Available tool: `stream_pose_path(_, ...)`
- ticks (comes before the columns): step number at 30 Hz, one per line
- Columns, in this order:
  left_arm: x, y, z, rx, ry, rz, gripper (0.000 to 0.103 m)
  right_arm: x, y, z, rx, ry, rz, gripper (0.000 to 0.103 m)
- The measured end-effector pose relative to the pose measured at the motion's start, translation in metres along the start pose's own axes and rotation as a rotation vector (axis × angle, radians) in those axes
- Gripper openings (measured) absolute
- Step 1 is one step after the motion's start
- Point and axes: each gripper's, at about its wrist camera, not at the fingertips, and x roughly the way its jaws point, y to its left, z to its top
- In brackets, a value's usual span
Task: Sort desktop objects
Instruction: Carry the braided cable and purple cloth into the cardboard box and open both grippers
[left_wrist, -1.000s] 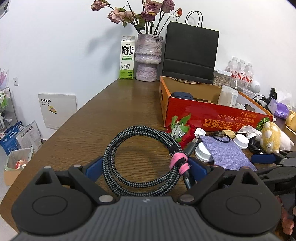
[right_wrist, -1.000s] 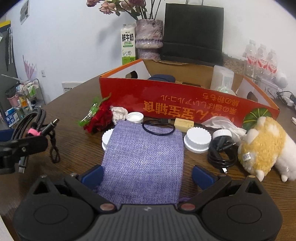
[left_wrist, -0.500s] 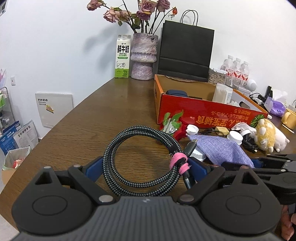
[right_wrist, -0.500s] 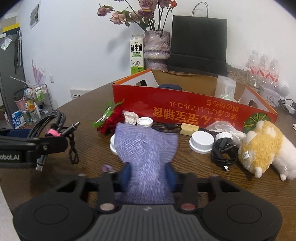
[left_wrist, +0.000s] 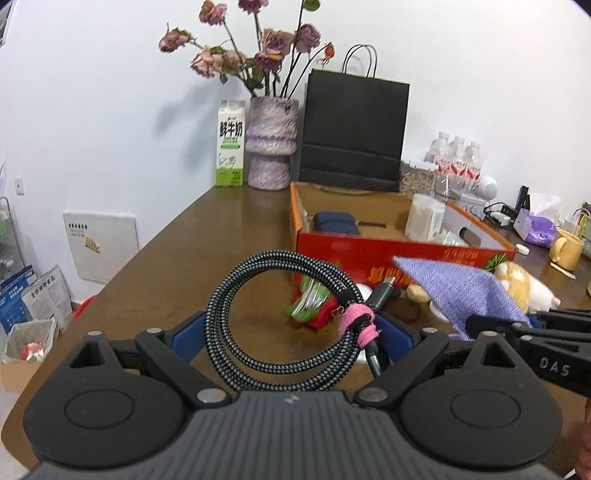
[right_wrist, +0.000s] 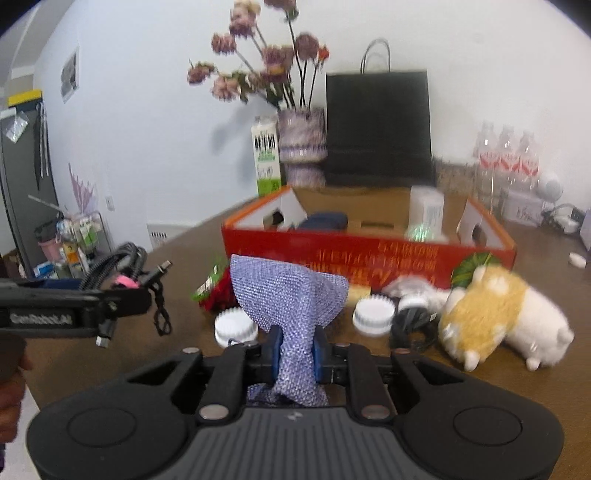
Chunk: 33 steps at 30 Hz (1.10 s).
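The purple cloth bag (right_wrist: 291, 295) sits in the middle of the right wrist view, pinched tight between the blue pads of the right gripper (right_wrist: 297, 350) and lifted off the brown table (right_wrist: 517, 369). In the left wrist view, the coiled black cable (left_wrist: 280, 321) fills the middle, held between the wide-set fingers of the left gripper (left_wrist: 291, 328). Behind both stands the red box (right_wrist: 369, 254). White lids (right_wrist: 373, 315) and a plush toy (right_wrist: 491, 314) lie to the right.
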Motion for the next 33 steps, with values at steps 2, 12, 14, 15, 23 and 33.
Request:
stream_pose_path(2, 0.001, -0.005, 0.009, 0.007, -0.018, -0.004, 0.096, -0.003, -0.003, 0.009, -0.006, -0.030, -0.010, 0.015)
stream_pose_path(12, 0.030, -0.040, 0.065, -0.009, -0.107, -0.038, 0.096, 0.023, -0.038, 0.067, 0.015, -0.139, -0.078, 0.015)
stream_pose_path(14, 0.042, -0.047, 0.077, -0.018, -0.107, -0.047, 0.096, 0.036, -0.046, 0.077, 0.015, -0.143, -0.091, 0.015)
stream_pose_path(15, 0.048, -0.050, 0.081, -0.024, -0.108, -0.054, 0.096, 0.043, -0.051, 0.082, 0.020, -0.142, -0.094, 0.015)
stream_pose_path(23, 0.119, -0.065, 0.110, -0.035, -0.085, -0.016, 0.096, 0.113, -0.078, 0.114, 0.078, -0.106, -0.115, 0.015)
stream_pose_path(33, 0.191, -0.072, 0.097, -0.022, 0.032, 0.012, 0.096, 0.181, -0.106, 0.101, 0.116, 0.063, -0.143, 0.015)
